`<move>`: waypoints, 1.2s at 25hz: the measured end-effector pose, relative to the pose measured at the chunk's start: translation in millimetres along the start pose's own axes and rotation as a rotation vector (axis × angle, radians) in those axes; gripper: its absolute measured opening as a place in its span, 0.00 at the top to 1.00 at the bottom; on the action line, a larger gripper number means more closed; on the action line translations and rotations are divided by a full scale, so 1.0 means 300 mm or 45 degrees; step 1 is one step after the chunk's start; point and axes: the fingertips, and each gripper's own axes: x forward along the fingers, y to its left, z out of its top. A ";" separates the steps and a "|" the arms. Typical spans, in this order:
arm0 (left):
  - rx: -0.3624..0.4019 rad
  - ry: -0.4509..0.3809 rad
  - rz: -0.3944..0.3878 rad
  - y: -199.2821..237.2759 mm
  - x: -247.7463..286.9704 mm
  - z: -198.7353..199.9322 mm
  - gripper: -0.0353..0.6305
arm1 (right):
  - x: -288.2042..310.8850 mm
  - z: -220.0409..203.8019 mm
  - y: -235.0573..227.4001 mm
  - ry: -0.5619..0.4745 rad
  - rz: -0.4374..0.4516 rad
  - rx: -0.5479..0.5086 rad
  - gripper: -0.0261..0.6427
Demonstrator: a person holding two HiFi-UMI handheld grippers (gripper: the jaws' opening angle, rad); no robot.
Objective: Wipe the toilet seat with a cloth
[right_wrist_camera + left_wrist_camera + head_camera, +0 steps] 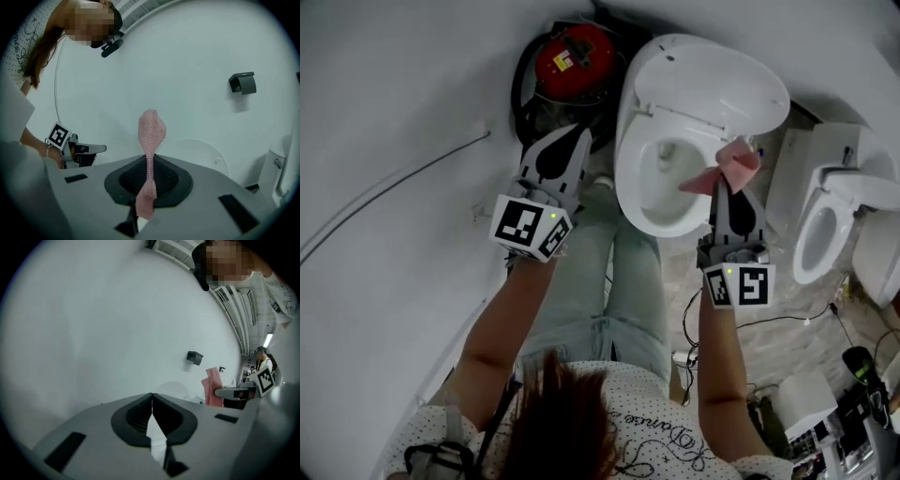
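Note:
A white toilet (649,112) stands ahead with its lid (712,80) raised and the seat ring down around the bowl. My right gripper (725,181) hovers over the seat's right side, shut on a pink cloth (727,161) that sticks out past its tips. In the right gripper view the pink cloth (151,133) is pinched between the jaws of the right gripper (150,158), with the toilet lid (199,154) beyond. My left gripper (580,133) is held left of the toilet, shut and empty. The left gripper (152,395) shows its jaws touching; the cloth (212,389) appears to its right.
A red round object (574,56) ringed by black hose sits on the floor behind my left gripper. A second white toilet (825,225) stands at the right. Cables and equipment (853,394) lie at the lower right. A black fixture (243,83) hangs on the white wall.

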 end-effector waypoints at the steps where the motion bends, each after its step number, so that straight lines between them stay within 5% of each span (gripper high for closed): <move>1: -0.001 0.005 -0.011 0.020 0.017 -0.018 0.94 | 0.025 -0.035 0.003 0.015 -0.011 0.014 0.92; 21: -0.130 0.054 -0.090 0.312 0.354 -0.548 0.94 | 0.644 -0.932 -0.102 0.442 -0.025 0.236 0.92; 30: -0.142 0.124 -0.133 0.329 0.404 -0.713 0.94 | 0.761 -1.154 -0.158 0.511 -0.098 0.208 0.90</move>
